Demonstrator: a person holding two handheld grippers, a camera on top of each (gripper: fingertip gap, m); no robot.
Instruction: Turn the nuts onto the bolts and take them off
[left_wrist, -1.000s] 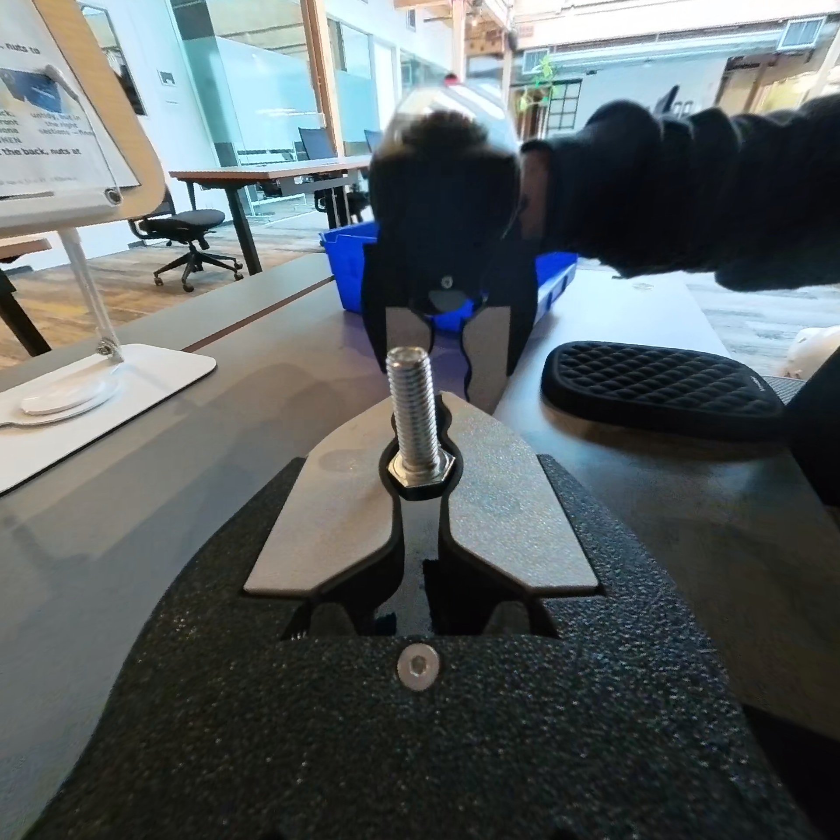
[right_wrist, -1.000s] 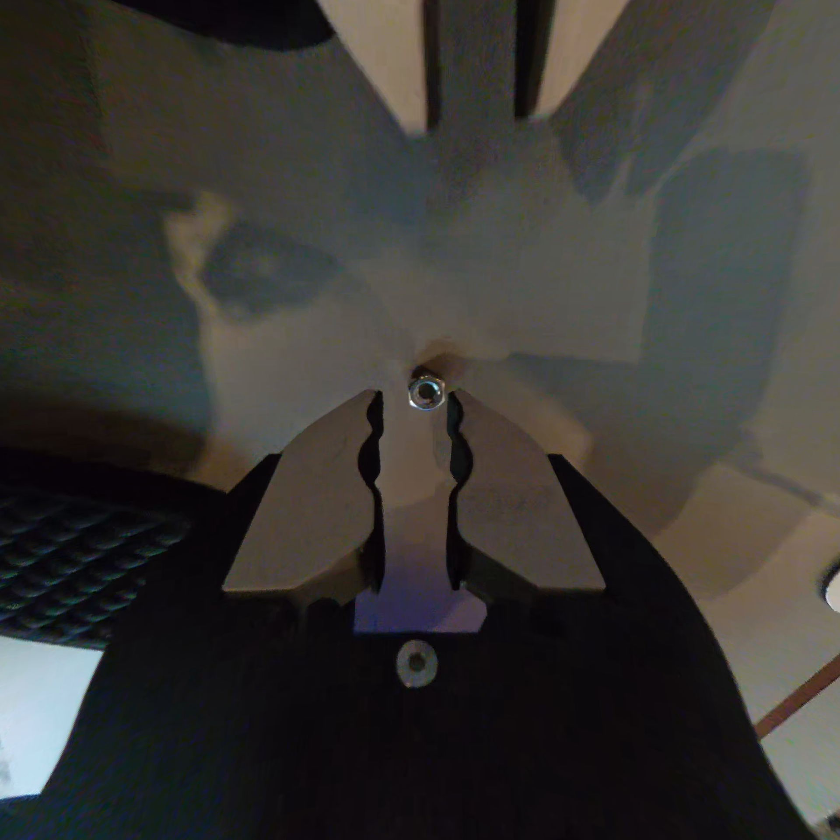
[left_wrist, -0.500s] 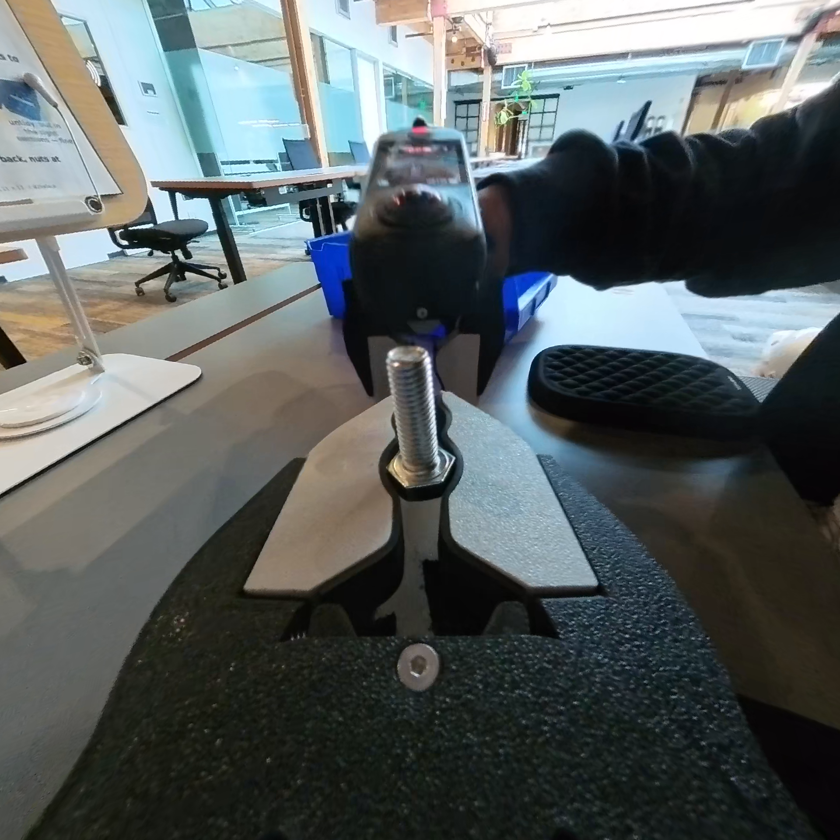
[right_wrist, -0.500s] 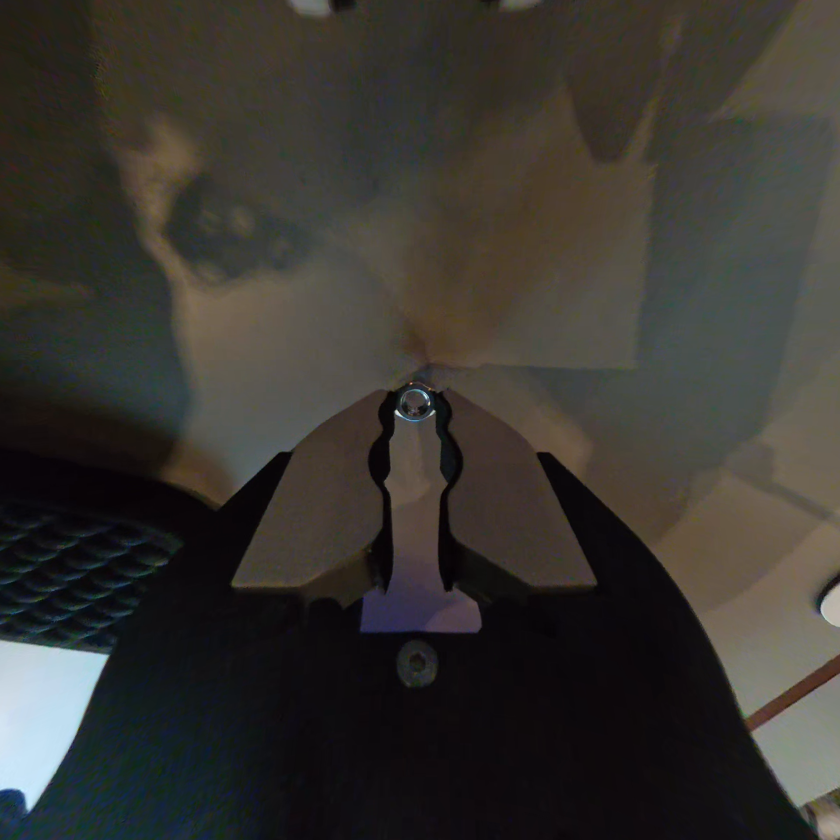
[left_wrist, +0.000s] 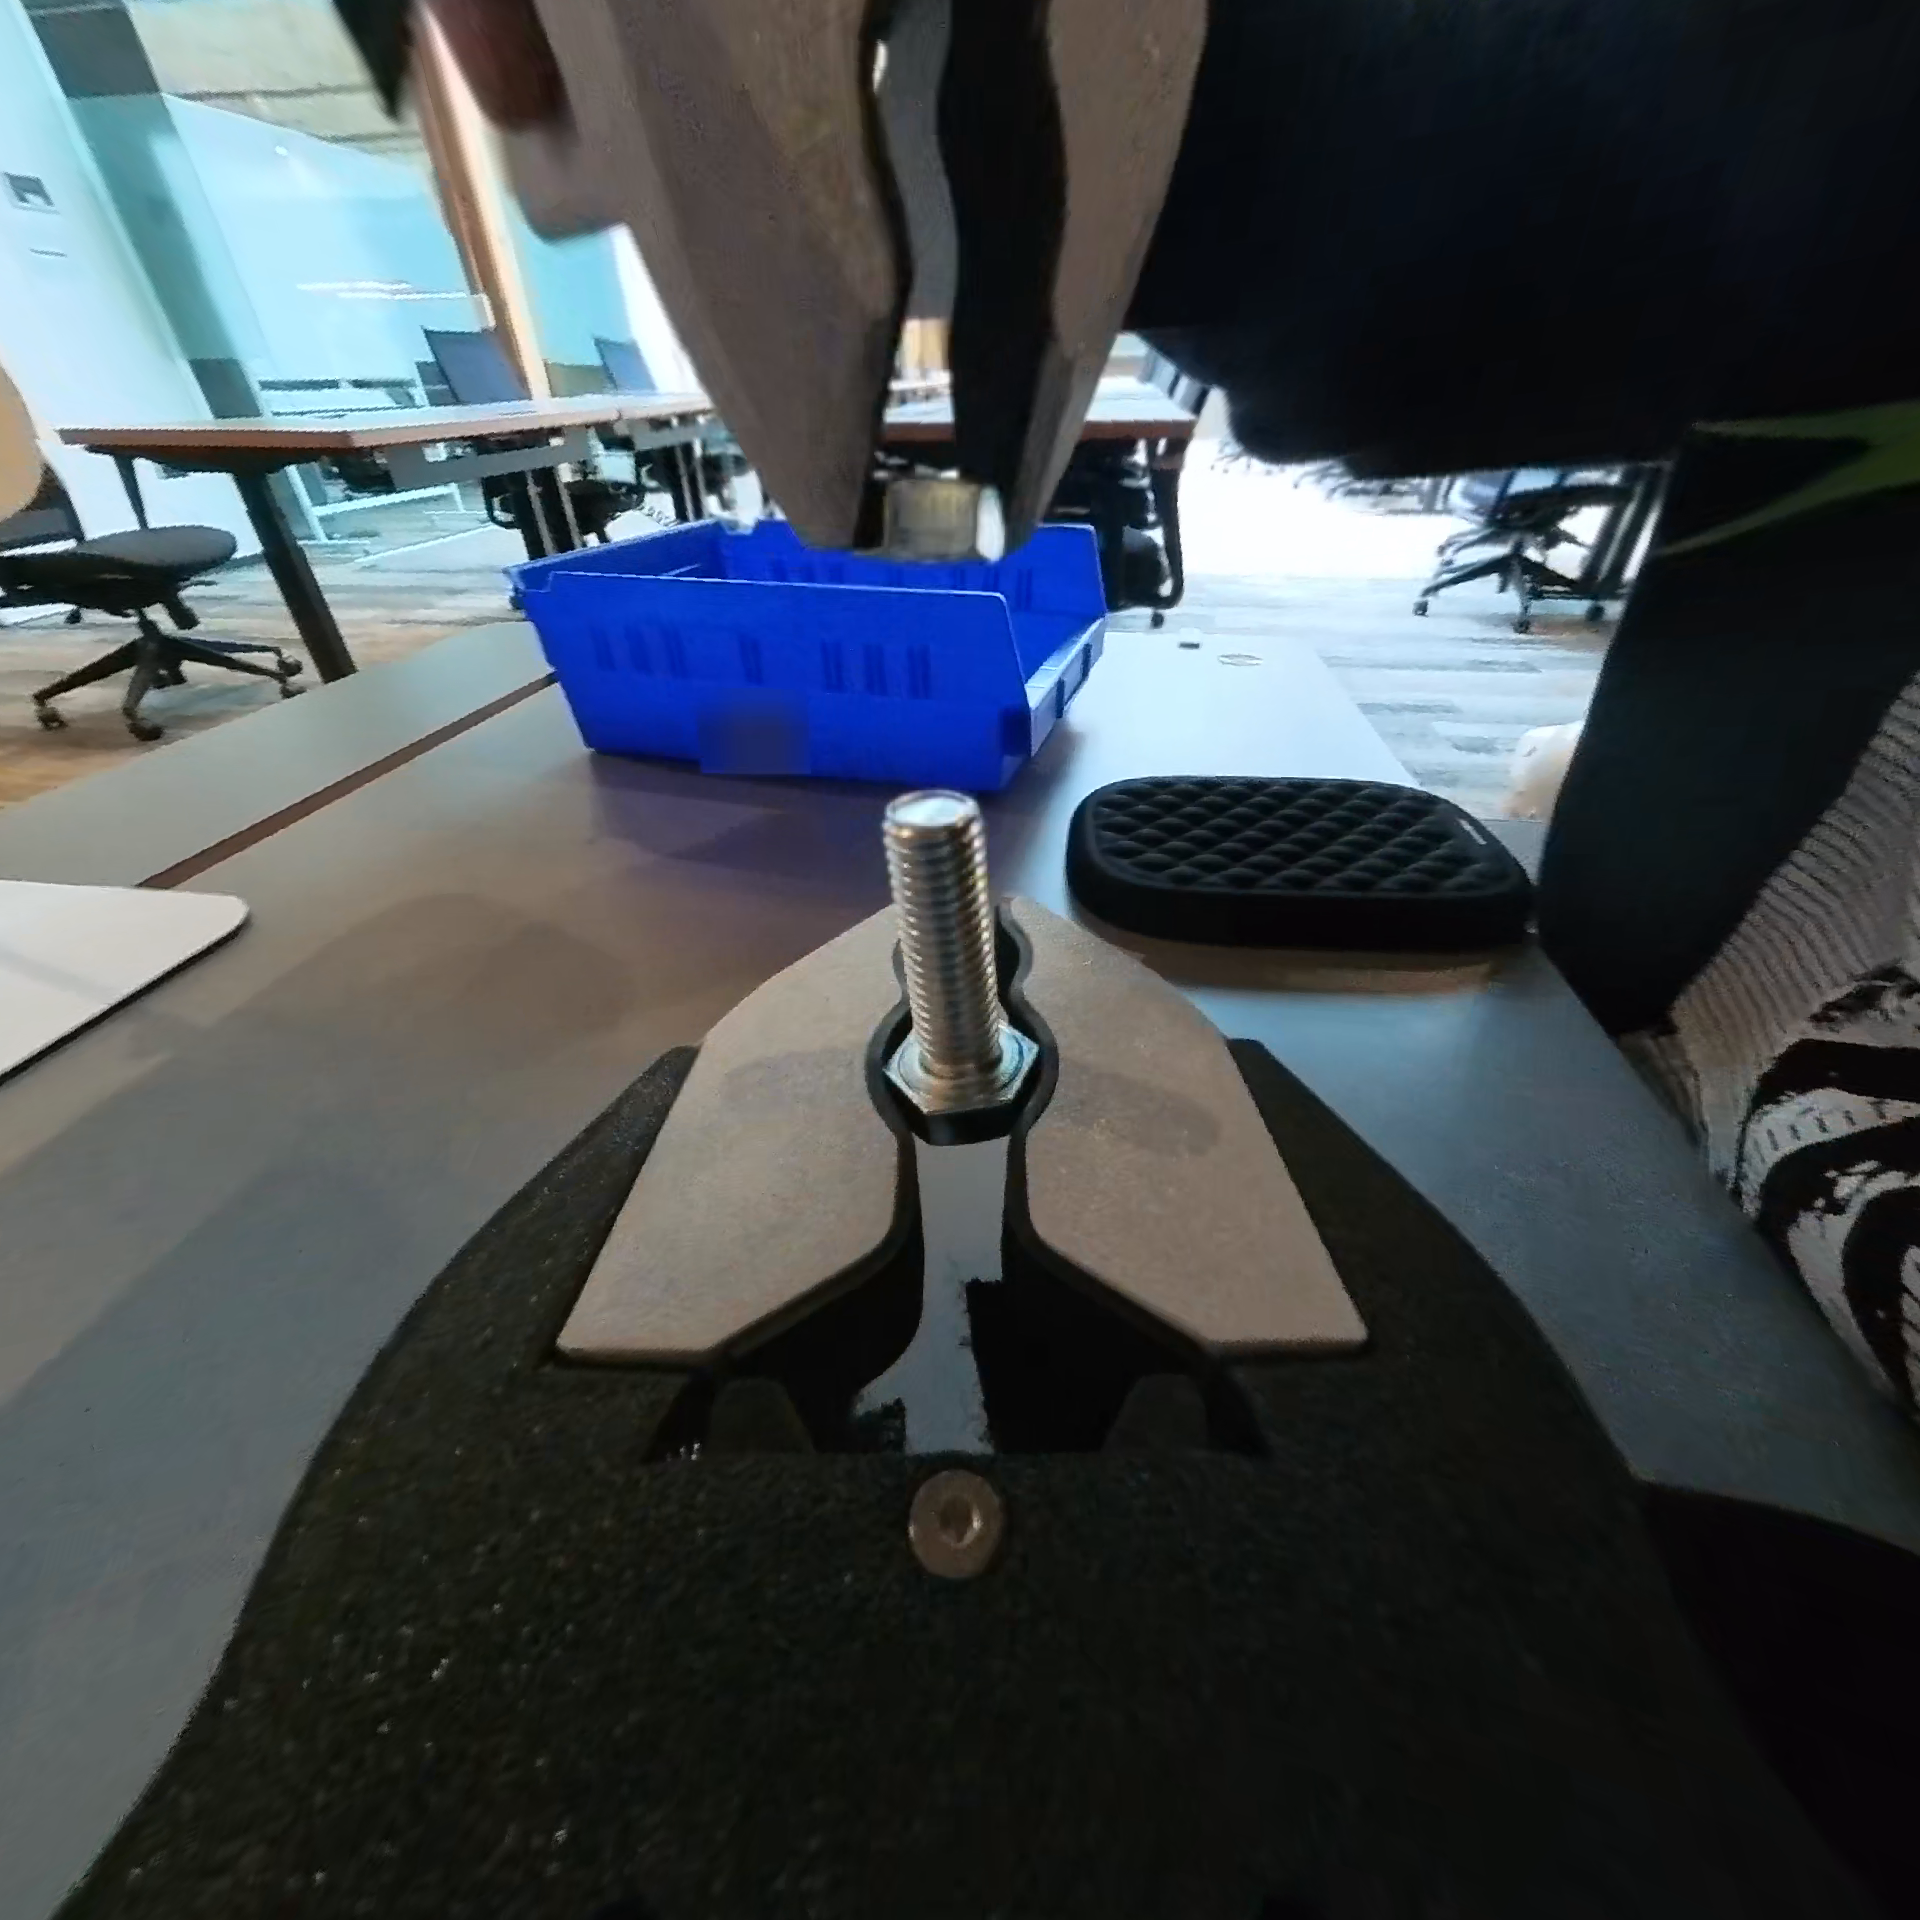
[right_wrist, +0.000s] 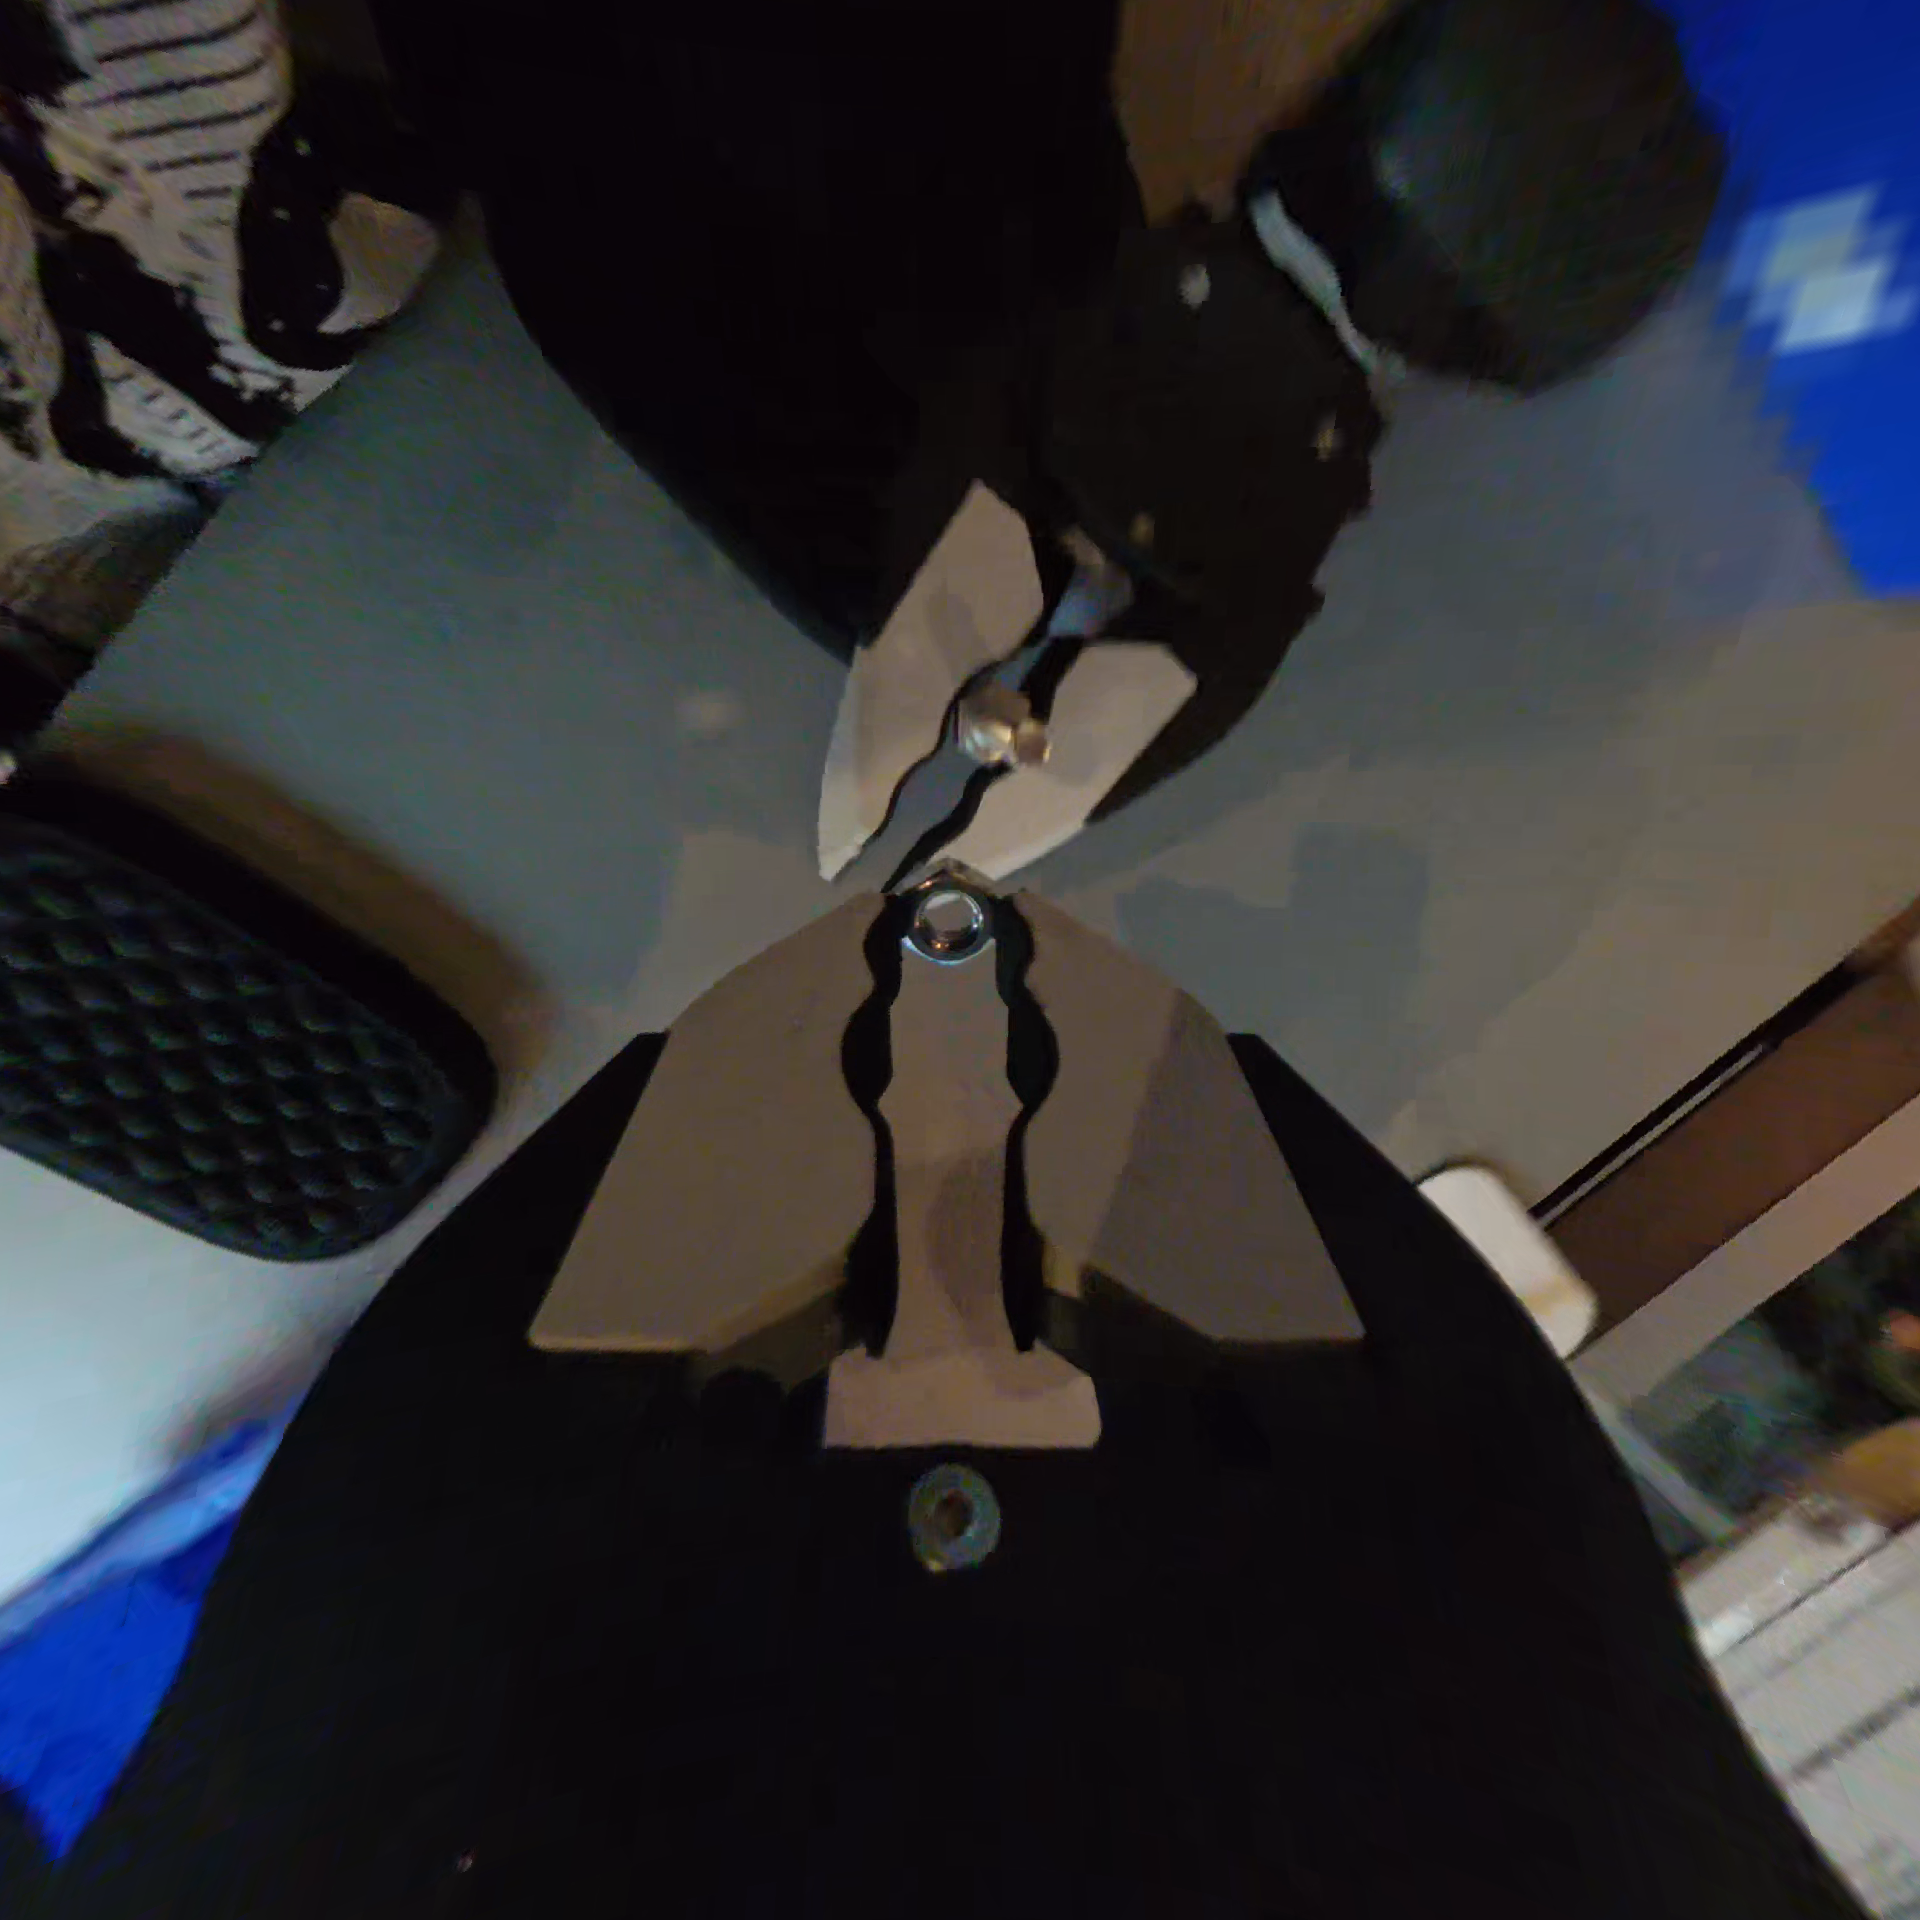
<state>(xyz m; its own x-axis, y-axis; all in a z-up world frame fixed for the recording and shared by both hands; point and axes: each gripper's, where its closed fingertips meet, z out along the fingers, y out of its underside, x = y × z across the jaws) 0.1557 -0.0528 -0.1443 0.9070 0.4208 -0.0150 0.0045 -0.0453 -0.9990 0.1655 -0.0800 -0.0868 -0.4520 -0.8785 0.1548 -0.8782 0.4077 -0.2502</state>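
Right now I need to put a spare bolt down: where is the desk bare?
Bare desk lies left of the left tongs, between the white base plate and the blue bin. The right side is crowded by the black textured pad and a sleeve.

Silver threaded bolt (left_wrist: 943, 935) upright, hex head clamped in my left gripper (left_wrist: 958, 1023), small silver nut (right_wrist: 943, 923) pinched at my right gripper's (right_wrist: 945, 925) tips, above the bolt, apart

Shiny threaded metal bolt (left_wrist: 943, 935)
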